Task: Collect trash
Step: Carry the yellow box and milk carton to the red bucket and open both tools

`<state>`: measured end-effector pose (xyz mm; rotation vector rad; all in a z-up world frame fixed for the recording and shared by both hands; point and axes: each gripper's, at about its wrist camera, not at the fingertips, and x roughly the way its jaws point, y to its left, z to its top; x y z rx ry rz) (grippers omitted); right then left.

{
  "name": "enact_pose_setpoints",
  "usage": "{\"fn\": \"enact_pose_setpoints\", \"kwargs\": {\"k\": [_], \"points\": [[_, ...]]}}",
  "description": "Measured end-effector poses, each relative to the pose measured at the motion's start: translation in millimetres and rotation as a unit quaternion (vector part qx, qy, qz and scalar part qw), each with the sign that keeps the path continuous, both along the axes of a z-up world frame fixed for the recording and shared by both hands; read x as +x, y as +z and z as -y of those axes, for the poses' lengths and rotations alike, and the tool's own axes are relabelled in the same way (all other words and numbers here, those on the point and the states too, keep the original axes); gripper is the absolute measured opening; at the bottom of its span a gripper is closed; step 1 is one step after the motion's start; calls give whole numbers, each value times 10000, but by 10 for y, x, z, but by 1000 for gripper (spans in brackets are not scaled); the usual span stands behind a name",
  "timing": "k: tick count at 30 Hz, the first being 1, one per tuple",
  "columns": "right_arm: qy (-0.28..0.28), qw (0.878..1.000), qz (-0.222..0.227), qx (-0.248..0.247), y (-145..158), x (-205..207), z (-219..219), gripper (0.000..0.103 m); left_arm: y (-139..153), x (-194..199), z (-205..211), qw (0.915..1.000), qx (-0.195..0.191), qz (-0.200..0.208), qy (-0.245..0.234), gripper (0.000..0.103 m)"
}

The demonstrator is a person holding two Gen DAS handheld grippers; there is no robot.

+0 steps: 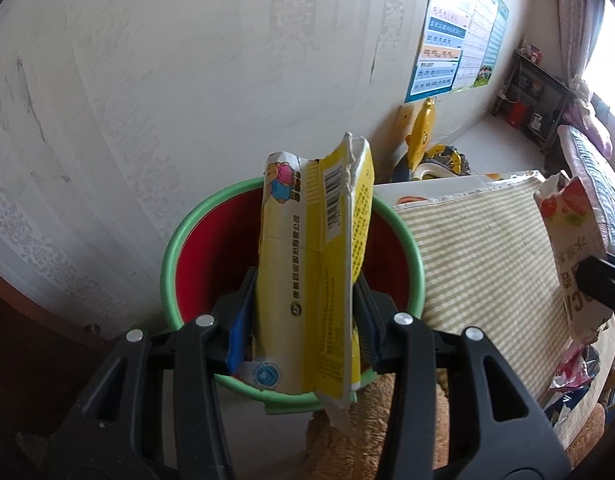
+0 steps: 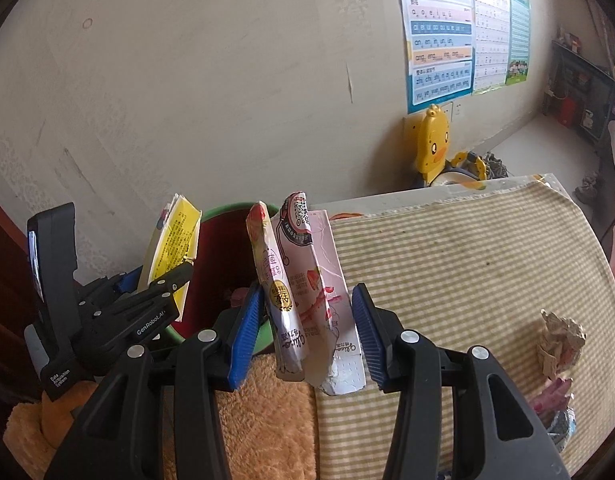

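Note:
A flattened yellow drink carton (image 1: pixel 307 240) stands upright between the blue pads of my left gripper (image 1: pixel 305 292), which is shut on it. Right behind and below it is a red bin with a green rim (image 1: pixel 169 264). In the right wrist view my right gripper (image 2: pixel 307 312) is shut on a crumpled pink strawberry carton (image 2: pixel 303 280), held just right of the bin (image 2: pixel 223 256). The left gripper (image 2: pixel 163 280) with the yellow carton (image 2: pixel 173 240) shows over the bin's left side. The pink carton (image 1: pixel 563 216) also appears at the right edge of the left wrist view.
A striped cloth-covered surface (image 2: pixel 467 260) lies right of the bin, with a crumpled paper ball (image 2: pixel 559 344) and a pink wrapper (image 2: pixel 551 396) on it. A tan plush (image 2: pixel 267 400) lies under the grippers. A yellow duck toy (image 2: pixel 433 144) stands by the wall.

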<state>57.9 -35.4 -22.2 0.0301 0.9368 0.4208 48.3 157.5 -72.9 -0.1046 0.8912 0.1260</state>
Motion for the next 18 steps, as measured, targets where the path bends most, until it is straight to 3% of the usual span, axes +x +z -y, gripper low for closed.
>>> {"fn": "enact_pose_setpoints", "kwargs": {"k": [18], "points": [[370,9992,-97,-104,-157,272,-471,45,-237,98,-192,9995,-91,-289,125,44]]}}
